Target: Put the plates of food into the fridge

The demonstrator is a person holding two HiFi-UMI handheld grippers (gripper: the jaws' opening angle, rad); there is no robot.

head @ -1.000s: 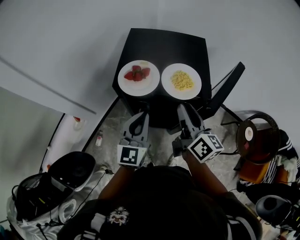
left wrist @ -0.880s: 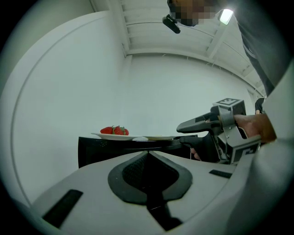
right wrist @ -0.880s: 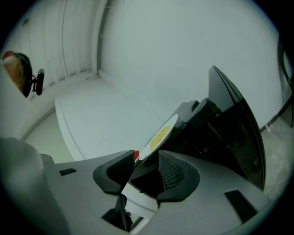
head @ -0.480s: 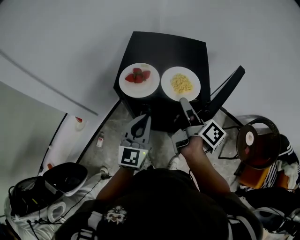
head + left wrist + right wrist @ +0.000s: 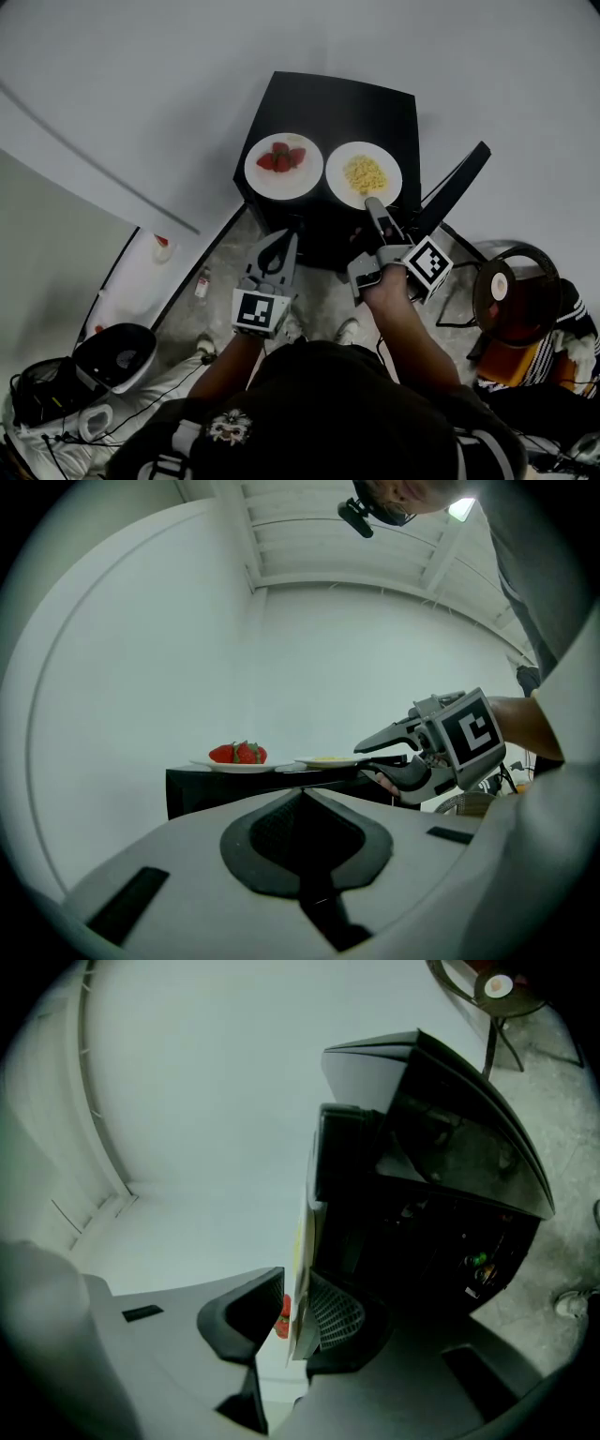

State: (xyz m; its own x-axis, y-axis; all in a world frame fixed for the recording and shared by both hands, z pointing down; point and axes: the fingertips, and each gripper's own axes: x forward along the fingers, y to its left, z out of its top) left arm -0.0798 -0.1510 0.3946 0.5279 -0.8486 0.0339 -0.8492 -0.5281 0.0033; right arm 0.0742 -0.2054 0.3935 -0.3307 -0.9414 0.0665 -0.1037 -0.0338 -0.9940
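Two white plates stand on top of a black mini fridge [image 5: 375,103]. The left plate [image 5: 283,165] carries strawberries, the right plate [image 5: 363,174] yellow food. My right gripper [image 5: 373,202] is rolled onto its side at the yellow plate's near rim. Its jaws have just been closing, with the rim [image 5: 302,1279] between them: one pad lies against it, the other stands a little off. My left gripper [image 5: 281,239] is shut and empty, held level in front of the fridge, short of the strawberry plate [image 5: 239,761].
The fridge door [image 5: 450,192] hangs open to the right, and the dark inside [image 5: 422,1194] shows. A round-seated chair [image 5: 511,281] stands at the right. A white appliance [image 5: 122,356] and a small bottle [image 5: 202,281] are on the floor at the left.
My right gripper has rolled onto its side and moved forward to the yellow plate's rim. The left gripper has stayed where it was.
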